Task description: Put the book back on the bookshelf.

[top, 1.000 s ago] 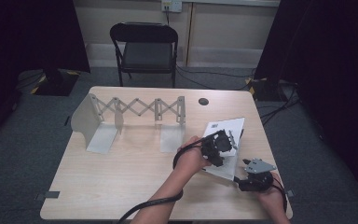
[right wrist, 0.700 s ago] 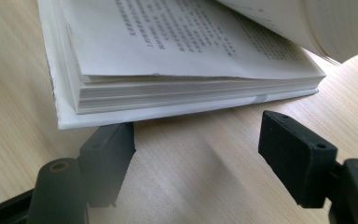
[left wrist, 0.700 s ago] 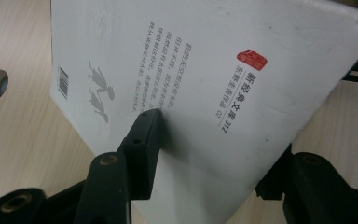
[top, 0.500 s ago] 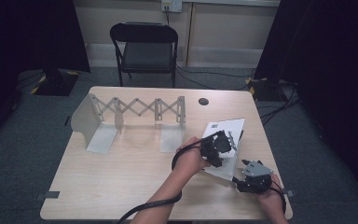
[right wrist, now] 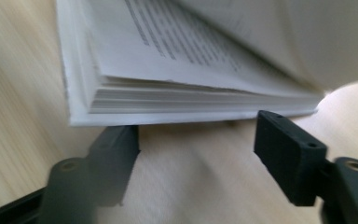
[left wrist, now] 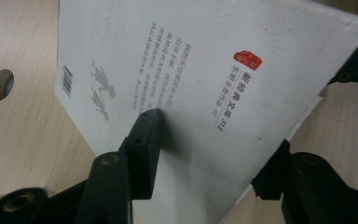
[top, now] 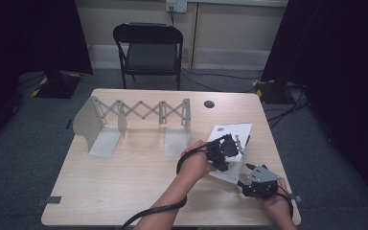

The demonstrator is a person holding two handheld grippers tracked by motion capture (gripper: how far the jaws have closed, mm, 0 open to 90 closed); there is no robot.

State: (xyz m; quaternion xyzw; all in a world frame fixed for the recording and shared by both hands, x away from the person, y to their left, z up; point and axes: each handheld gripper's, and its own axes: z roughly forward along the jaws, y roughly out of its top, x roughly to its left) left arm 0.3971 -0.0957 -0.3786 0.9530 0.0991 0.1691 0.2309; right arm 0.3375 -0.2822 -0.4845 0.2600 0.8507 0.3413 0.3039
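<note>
A white paperback book (top: pixel 231 132) lies at the right of the table, back cover up, with a barcode and a red stamp (left wrist: pixel 248 59). My left gripper (top: pixel 231 147) sits over its near part. One jaw lies on the cover (left wrist: pixel 191 70), the other is tucked under the raised edge, and the jaws have just been closing on it. My right gripper (top: pixel 246 176) is at the book's near corner. In the right gripper view its jaws (right wrist: pixel 198 156) stand apart on the tabletop below the page block (right wrist: pixel 182 98) and have just been closing. Cover and top pages are lifted.
An expanding grey metal book rack (top: pixel 139 114) stands across the back left of the wooden table (top: pixel 124 191). A round cable hole (top: pixel 209 104) is behind the book. A black folding chair (top: pixel 148 48) stands beyond the table. The table's right edge is close to my right hand.
My right gripper has edged up and left toward the book's near corner. The left gripper has stayed on the book.
</note>
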